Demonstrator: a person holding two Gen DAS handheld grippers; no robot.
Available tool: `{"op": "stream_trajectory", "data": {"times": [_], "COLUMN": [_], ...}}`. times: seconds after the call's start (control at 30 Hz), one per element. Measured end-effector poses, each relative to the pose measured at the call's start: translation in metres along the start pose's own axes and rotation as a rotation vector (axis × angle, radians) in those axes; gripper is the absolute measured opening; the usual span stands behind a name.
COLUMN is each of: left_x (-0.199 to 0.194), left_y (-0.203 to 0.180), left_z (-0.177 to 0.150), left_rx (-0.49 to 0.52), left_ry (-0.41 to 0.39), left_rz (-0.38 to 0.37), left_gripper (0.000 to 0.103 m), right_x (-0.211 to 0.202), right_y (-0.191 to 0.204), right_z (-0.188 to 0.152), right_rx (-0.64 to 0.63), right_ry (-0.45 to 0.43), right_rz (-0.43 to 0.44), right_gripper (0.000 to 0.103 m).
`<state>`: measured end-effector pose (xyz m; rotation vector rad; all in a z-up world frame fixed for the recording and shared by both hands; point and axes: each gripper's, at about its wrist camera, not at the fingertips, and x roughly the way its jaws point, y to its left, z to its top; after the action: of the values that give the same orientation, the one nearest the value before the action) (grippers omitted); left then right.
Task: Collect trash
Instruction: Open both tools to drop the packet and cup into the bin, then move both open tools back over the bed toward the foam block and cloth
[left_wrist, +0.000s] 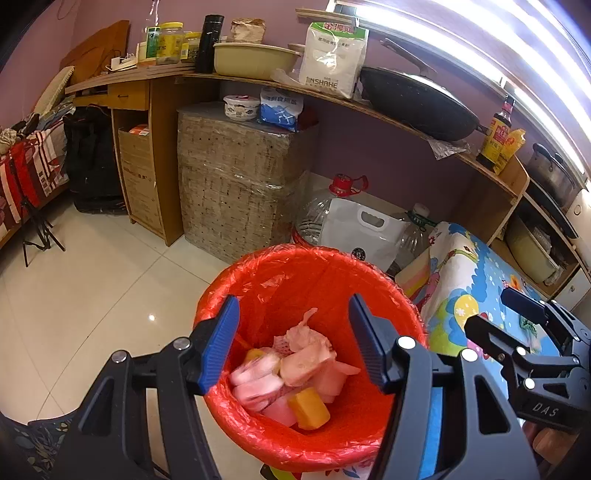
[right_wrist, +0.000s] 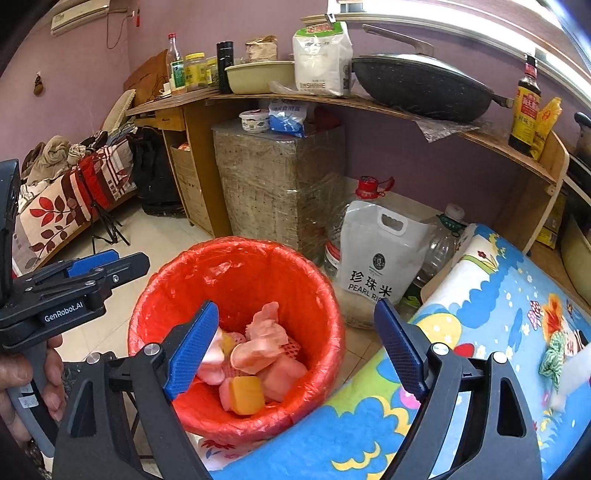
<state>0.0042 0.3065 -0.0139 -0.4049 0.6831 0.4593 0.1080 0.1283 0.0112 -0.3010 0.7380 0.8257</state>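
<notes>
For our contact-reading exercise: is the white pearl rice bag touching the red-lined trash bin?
Cannot tell. In the right wrist view the pearl rice bag stands right behind the trash bin, whose rim overlaps it; the left wrist view shows the same overlap, no clear gap or contact.

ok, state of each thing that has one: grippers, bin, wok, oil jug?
left gripper: open, empty, over the bin
right gripper: open wide, empty
trash bin: red liner fitted, partly filled with scraps
wok: lid on
oil jug: red cap on
</notes>
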Motion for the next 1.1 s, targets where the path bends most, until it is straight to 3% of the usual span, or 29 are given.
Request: {"op": "stream_trajectory", "data": {"times": [0.57, 1.1], "left_x": [0.007, 0.015], "left_y": [-0.048, -0.128], "left_z": [-0.008, -0.015], "left_rx": [0.066, 0.162], "left_ry": [0.017, 0.031], "left_rz": [-0.051, -0.122], "left_gripper": [0.059, 0.059], "right_x": [-0.029, -0.069], "right_y": [-0.067, -0.149], "right_z": [-0.02, -0.054], "right_rx": [0.071, 0.168], "right_ry": [-0.018, -0.037], "right_rz": [-0.094, -0.213], "right_gripper": [0.082, 0.083]}}
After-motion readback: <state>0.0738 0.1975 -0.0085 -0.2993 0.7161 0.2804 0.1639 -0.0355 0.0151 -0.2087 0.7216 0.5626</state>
